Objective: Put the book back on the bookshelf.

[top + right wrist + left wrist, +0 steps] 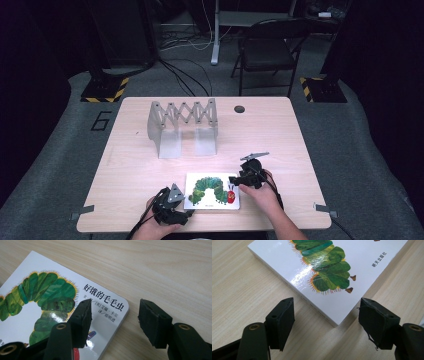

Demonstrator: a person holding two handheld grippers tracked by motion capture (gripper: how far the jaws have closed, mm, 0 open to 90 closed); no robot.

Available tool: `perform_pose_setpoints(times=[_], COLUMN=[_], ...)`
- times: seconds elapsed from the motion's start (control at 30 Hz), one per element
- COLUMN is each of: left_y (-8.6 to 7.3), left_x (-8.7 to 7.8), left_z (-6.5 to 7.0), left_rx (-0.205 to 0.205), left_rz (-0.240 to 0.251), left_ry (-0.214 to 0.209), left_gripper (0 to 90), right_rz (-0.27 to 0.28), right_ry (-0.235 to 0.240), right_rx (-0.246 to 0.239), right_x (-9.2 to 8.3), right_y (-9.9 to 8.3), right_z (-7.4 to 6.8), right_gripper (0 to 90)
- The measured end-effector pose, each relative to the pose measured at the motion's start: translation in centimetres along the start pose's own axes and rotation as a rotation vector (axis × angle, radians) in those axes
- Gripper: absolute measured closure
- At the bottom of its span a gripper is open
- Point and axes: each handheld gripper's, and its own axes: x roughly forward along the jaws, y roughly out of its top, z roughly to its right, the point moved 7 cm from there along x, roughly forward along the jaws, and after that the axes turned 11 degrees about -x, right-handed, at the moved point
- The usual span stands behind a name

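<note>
A white board book [212, 191] with a green caterpillar on its cover lies flat near the table's front edge. My left gripper [186, 212] sits at the book's near left corner. In the left gripper view its jaws [325, 307] stand open, with that corner of the book [329, 267] pointing into the gap and touching neither pad. My right gripper [233, 179] is at the book's far right corner. In the right gripper view its jaws [115, 307] are open astride that corner of the book [50, 297], one pad [83, 315] above the cover and the other above bare wood.
A grey accordion rack [182, 125] on two upright plates stands at the middle back of the wooden table [280, 140]. A round cable hole [239, 109] lies right of it. A folding chair [270, 45] stands behind the table.
</note>
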Motion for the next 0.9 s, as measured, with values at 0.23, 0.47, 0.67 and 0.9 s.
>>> perform_pose_setpoints(times=[0.23,0.47,0.67,0.9], left_y=[0.1,0.1,0.2,0.1], left_x=[0.3,0.6,0.7,0.8], left_z=[0.5,0.9,1.3,1.7], left_rx=[0.008,-0.004,-0.021,-0.041], left_rz=[0.008,0.021,0.018,0.030], left_ry=[0.002,0.013,0.027,0.039], left_gripper=[27.8,22.7,19.7,19.7], right_rz=[-0.017,-0.010,-0.016,-0.029], right_ry=[0.010,0.019,0.031,0.022], right_rx=[0.010,0.010,0.006,0.021], right_x=[0.4,0.7,0.8,0.7], right_y=[-0.1,0.0,0.0,0.0], right_z=[-0.4,-0.5,-0.8,-0.8], right_gripper=[43.3,42.0,38.8,39.1])
